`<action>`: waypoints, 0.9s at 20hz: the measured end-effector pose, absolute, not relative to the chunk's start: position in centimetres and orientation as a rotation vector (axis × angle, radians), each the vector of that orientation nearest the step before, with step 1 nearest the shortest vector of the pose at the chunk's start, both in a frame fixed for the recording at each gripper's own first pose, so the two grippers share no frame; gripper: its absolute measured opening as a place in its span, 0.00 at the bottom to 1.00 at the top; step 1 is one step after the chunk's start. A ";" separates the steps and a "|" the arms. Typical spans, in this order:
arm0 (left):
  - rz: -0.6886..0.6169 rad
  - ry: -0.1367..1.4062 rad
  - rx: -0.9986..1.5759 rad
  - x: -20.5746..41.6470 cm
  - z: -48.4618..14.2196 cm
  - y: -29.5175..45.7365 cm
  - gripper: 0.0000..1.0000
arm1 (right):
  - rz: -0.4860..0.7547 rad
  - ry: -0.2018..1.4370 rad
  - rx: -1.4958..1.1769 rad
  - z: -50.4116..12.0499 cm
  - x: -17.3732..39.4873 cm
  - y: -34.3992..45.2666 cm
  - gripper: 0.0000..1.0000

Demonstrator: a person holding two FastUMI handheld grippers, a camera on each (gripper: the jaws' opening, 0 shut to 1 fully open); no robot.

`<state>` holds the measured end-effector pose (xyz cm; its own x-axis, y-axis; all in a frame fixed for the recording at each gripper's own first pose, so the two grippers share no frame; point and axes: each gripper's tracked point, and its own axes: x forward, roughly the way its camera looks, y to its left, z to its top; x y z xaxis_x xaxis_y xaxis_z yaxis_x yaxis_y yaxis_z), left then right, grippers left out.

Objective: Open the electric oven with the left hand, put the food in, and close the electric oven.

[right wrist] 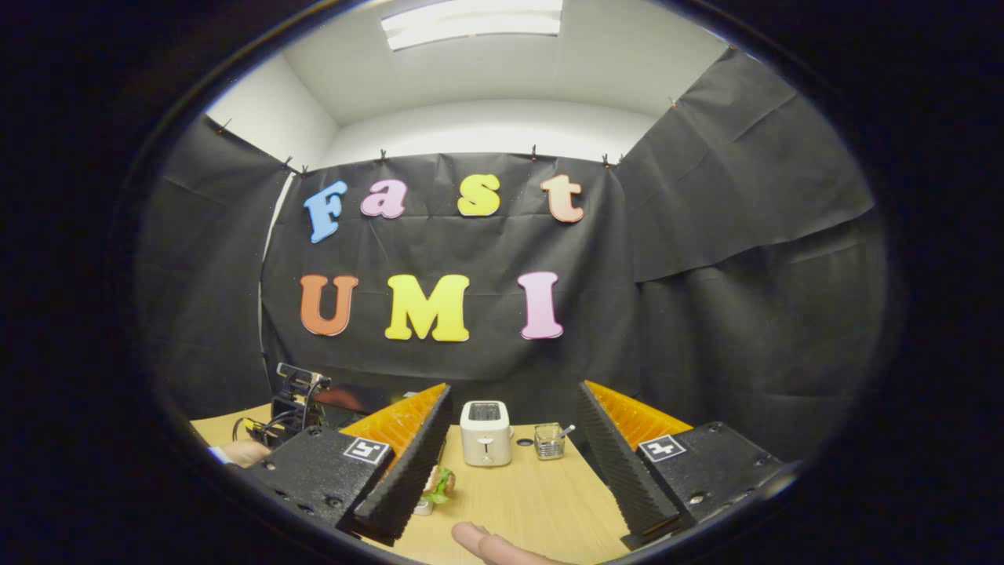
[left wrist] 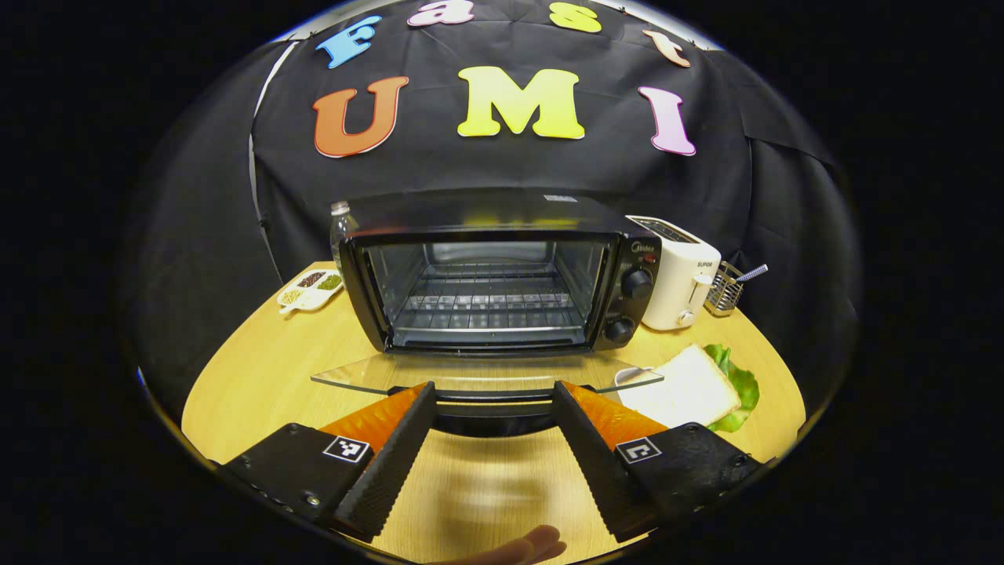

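The left tool (left wrist: pixel 492 408) is spread, its fingers on either side of the handle (left wrist: pixel 492 402) of the glass door (left wrist: pixel 486 374), pinching nothing. The door lies flat, fully lowered, in front of the electric oven (left wrist: pixel 494 271) at the far middle of the bench (left wrist: pixel 259 369). The sandwich (left wrist: pixel 694 386) sits on lettuce just right of the door. The right tool (right wrist: pixel 514 463) is spread too, empty, facing the toaster (right wrist: pixel 485 433) beyond it.

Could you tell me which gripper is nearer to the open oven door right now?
Left. The left gripper is open, with its fingers flanking the door handle. The right gripper hangs open over the table, facing the toaster, away from the door.
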<state>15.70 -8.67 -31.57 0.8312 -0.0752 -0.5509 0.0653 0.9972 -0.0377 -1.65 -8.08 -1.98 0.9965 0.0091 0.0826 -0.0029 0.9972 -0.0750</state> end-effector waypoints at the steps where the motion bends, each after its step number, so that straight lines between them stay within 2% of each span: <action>1: -0.076 0.586 -0.011 15.3 -32.2 -8.7 0.98 | 0.002 -0.082 -0.074 -2.1 -1.6 -8.1 1.00; 4: -0.077 0.572 -0.005 14.4 -33.7 -9.0 0.98 | -0.006 -0.071 -0.068 -2.7 -1.6 -7.9 1.00; 5: -0.076 0.578 -0.009 14.0 -34.3 -9.1 0.97 | -0.015 -0.077 -0.077 -2.7 -1.6 -8.1 0.90; 7: -0.079 0.589 0.000 13.4 -35.6 -9.0 0.96 | -0.031 -0.090 -0.098 -2.7 -1.5 -8.3 0.89; 8: -0.081 0.581 0.002 13.4 -36.0 -9.0 0.82 | -0.033 -0.095 -0.105 -2.8 -1.5 -8.1 0.89; 9: -0.083 0.591 0.009 13.1 -36.8 -9.0 0.94 | -0.032 -0.097 -0.109 -2.9 -1.6 -8.0 0.89; 11: -0.086 0.614 0.015 12.8 -38.7 -9.0 0.93 | -0.021 -0.097 -0.109 -3.3 -1.7 -7.6 0.89; 12: -0.083 0.630 0.005 12.4 -39.3 -9.0 0.94 | -0.018 -0.093 -0.112 -3.5 -1.5 -7.4 1.00; 15: -0.078 0.586 -0.007 12.6 -39.3 -9.0 0.94 | -0.003 -0.077 -0.119 -4.1 -1.1 -6.8 1.00; 16: -0.076 0.573 -0.008 12.6 -39.1 -8.9 0.93 | 0.001 -0.070 -0.121 -4.5 -1.0 -6.7 0.90; 18: -0.058 0.540 -0.023 12.4 -38.1 -8.2 0.94 | 0.011 -0.048 -0.120 -5.2 -0.4 -6.5 0.90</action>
